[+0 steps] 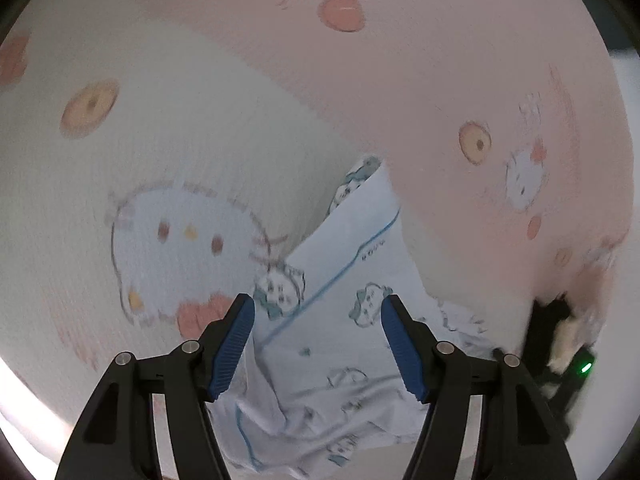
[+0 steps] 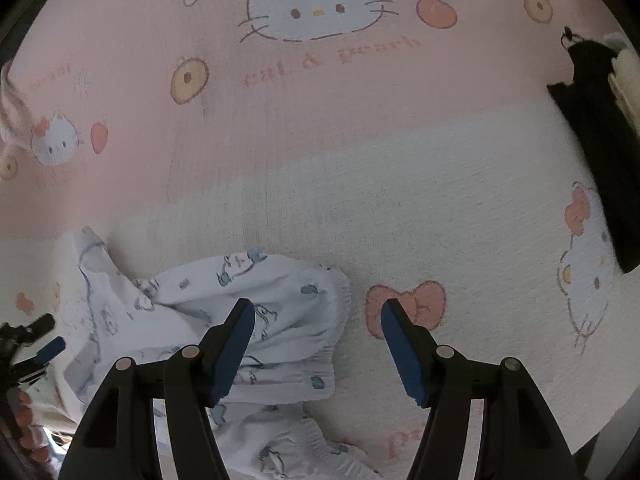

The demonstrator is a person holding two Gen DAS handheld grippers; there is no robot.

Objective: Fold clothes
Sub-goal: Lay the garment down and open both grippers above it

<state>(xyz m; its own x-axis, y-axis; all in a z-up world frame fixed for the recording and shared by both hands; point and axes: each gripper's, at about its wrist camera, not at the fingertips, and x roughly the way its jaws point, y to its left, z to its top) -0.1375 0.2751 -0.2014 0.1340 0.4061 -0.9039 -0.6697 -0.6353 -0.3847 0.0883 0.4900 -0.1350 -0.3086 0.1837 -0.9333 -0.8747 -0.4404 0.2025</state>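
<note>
A white garment (image 1: 348,264) with blue cartoon prints and blue piping lies crumpled on a pink and cream sheet. My left gripper (image 1: 318,308) hovers over it, open, the cloth showing between the blue pads without touching them. In the right wrist view the same garment (image 2: 280,292) is bunched at the lower left. My right gripper (image 2: 318,312) is open above its right edge, the left finger over the cloth and the right finger over bare sheet. Neither gripper holds anything.
The sheet (image 2: 360,128) bears cat faces, bows and fruit prints. A black cloth item (image 2: 596,140) lies at the right edge. The other gripper's blue pad (image 2: 52,350) shows at far left. A black device with a green light (image 1: 576,360) sits at right.
</note>
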